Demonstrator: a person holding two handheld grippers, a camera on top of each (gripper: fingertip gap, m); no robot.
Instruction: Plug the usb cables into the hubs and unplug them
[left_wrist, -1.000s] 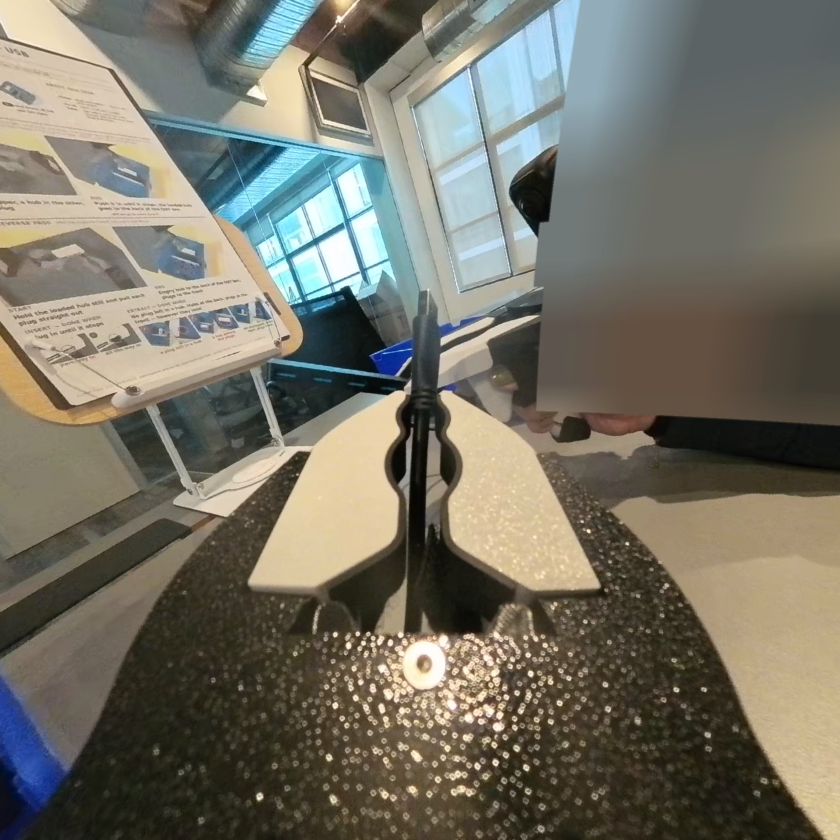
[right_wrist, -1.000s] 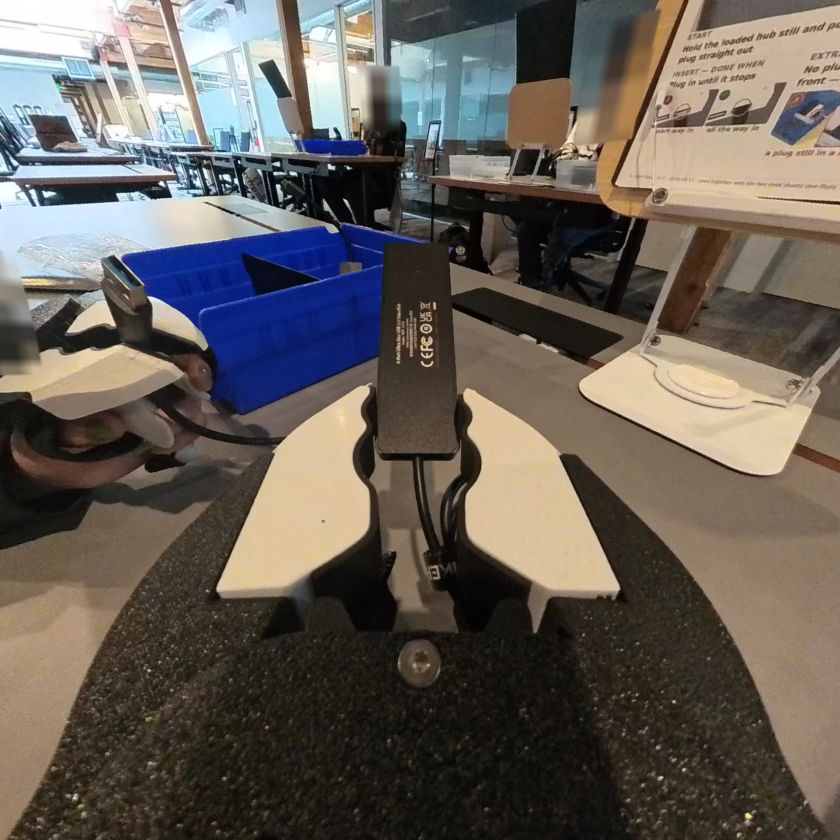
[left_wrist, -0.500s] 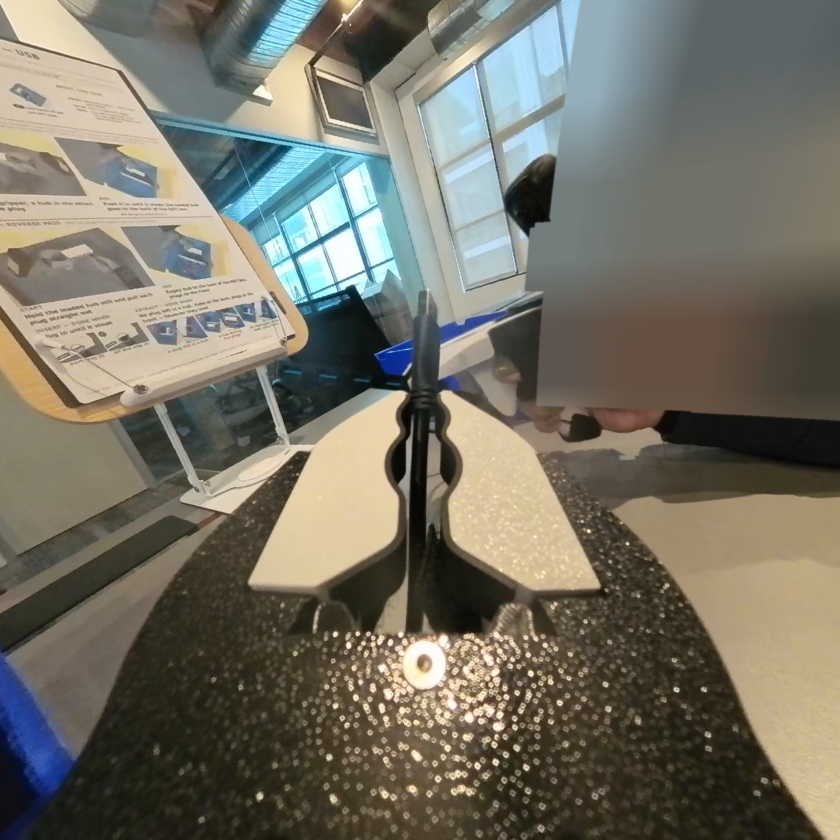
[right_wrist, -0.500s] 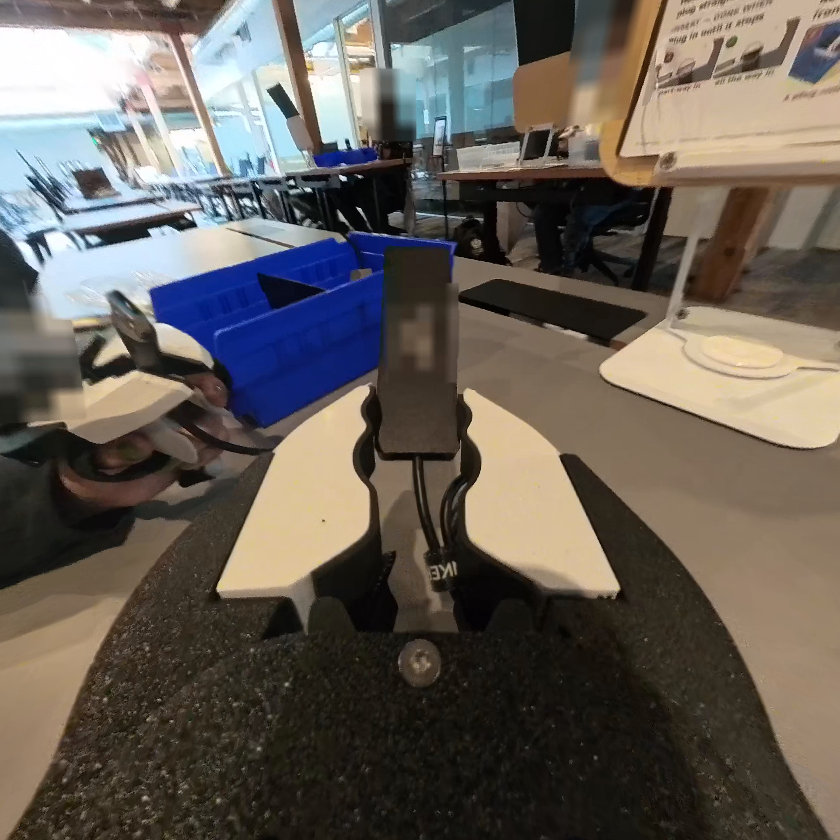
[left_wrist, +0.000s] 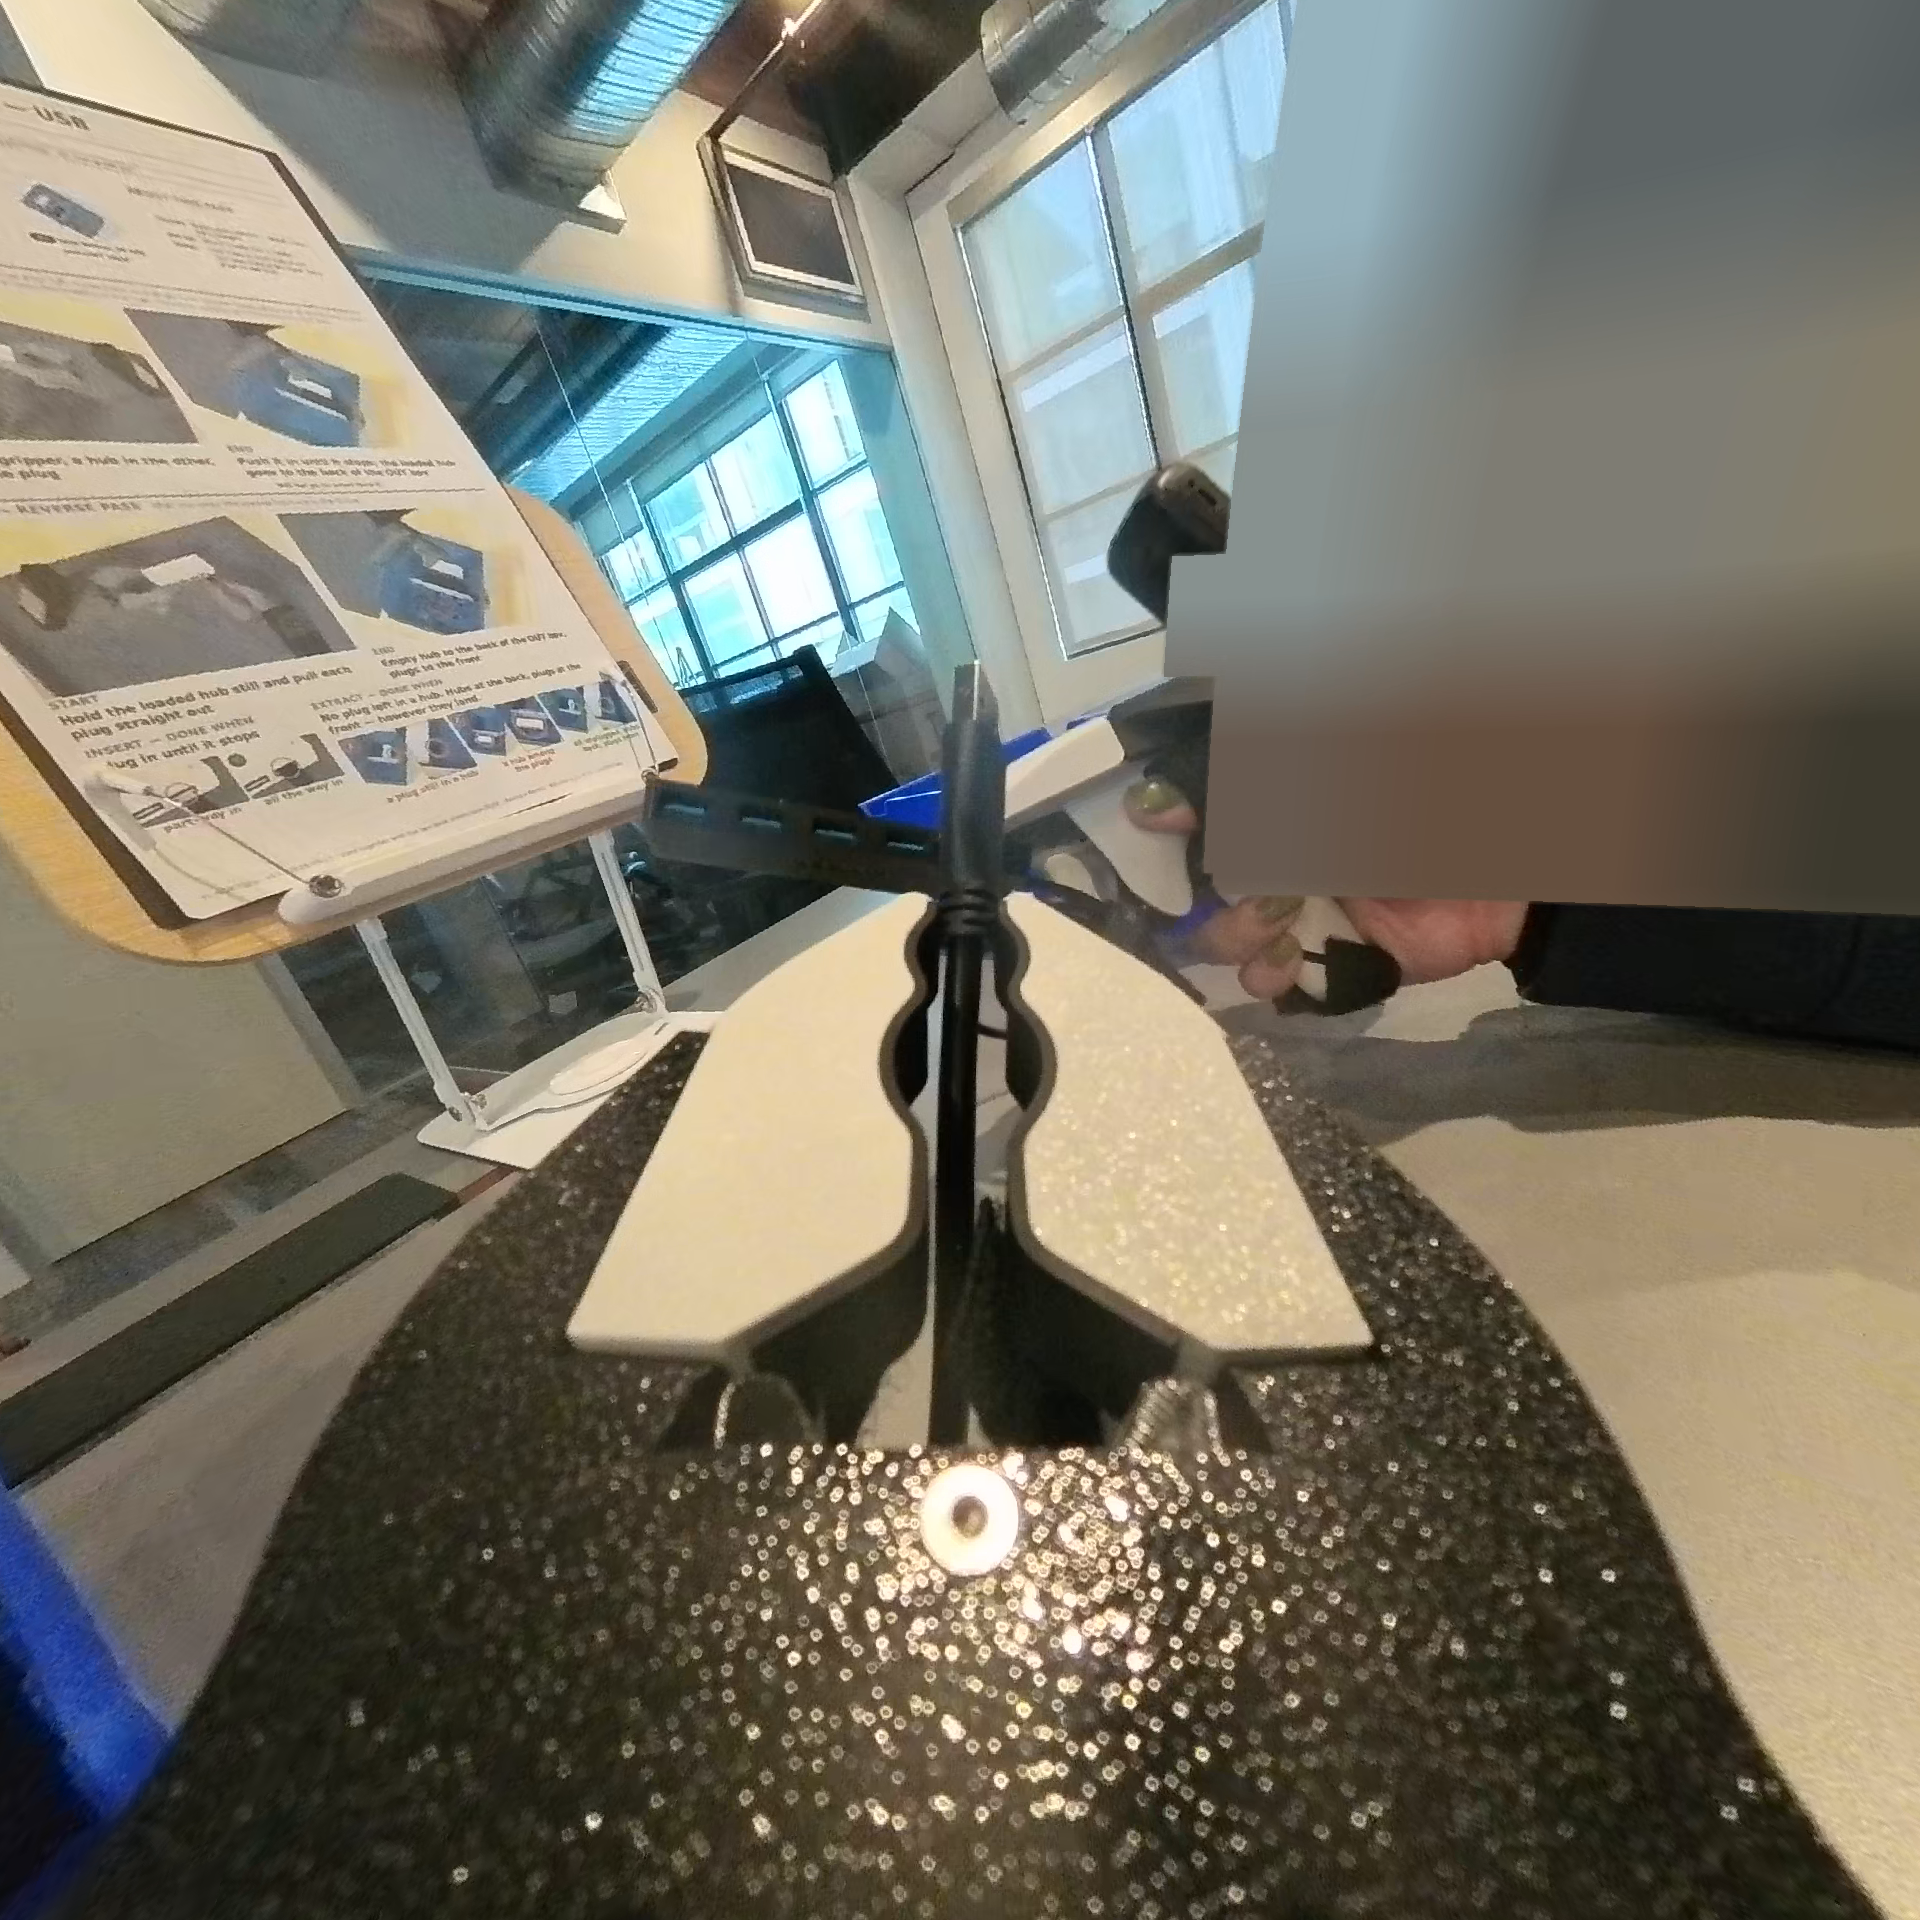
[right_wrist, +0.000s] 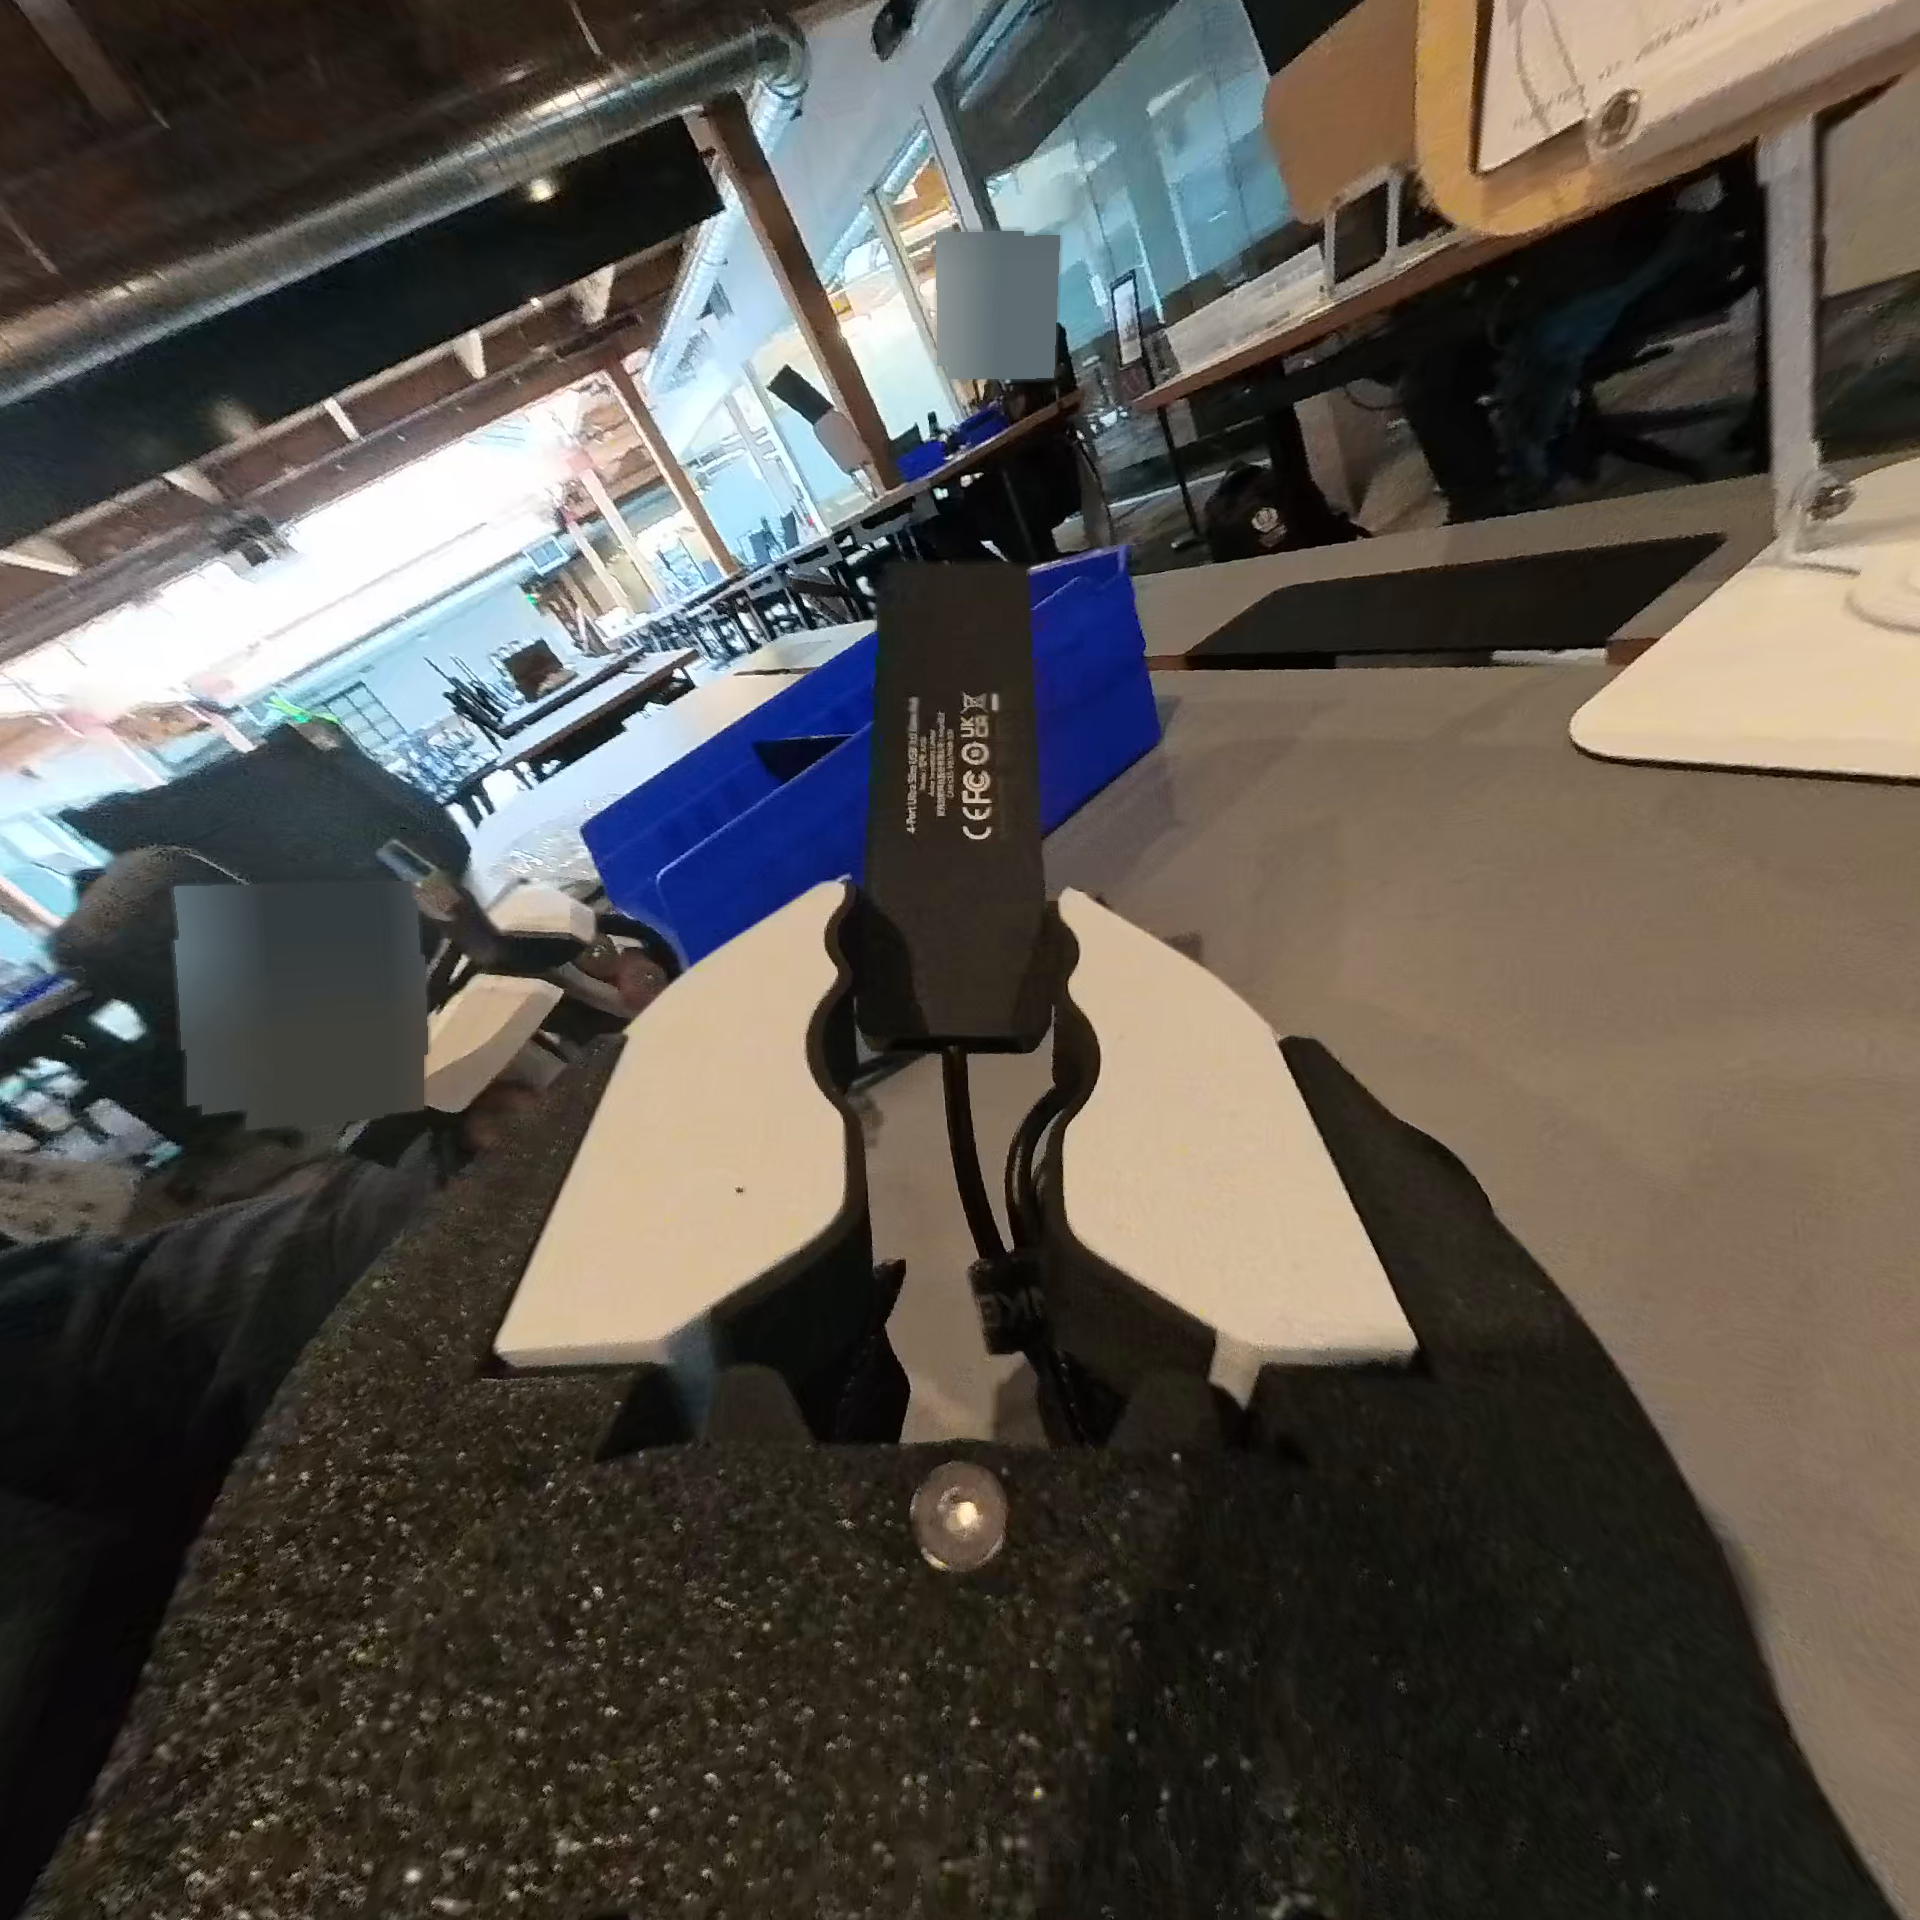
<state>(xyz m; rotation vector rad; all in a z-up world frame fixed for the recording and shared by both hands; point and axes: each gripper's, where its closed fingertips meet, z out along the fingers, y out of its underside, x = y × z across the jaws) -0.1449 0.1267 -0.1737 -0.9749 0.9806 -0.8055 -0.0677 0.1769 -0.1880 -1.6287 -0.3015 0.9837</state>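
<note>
The grey, matte table (right_wrist: 1507, 935) carries everything, and places below are given from the blue bin (right_wrist: 1091, 675), a hard plastic box with a dark divider, standing at the table's far middle in the right wrist view. Right of the bin stands a stand (left_wrist: 499, 1101) with a flat white base and thin white legs, holding a rounded wooden board with a printed sheet (left_wrist: 260, 623) clipped to it. A flat black strip (right_wrist: 1455, 613) lies on the table between bin and stand.

In front of the bin, the right gripper (right_wrist: 951, 997) has its pale, grainy fingers (right_wrist: 1195, 1143) narrowed onto the rear end of the hub (right_wrist: 956, 779), a slim, matte black bar that juts forward across the bin; its thin black lead loops back between the fingers. In the left wrist view the hub (left_wrist: 790, 831) shows a side row of rectangular ports.

Left of the bin, the left gripper (left_wrist: 966, 914) pinches the cable (left_wrist: 961, 1091), a smooth black cord with a ribbed collar, its fingers (left_wrist: 769, 1143) nearly together. The plug (left_wrist: 975, 727) points up, crossing in front of the hub's port side; I cannot tell whether they touch.
</note>
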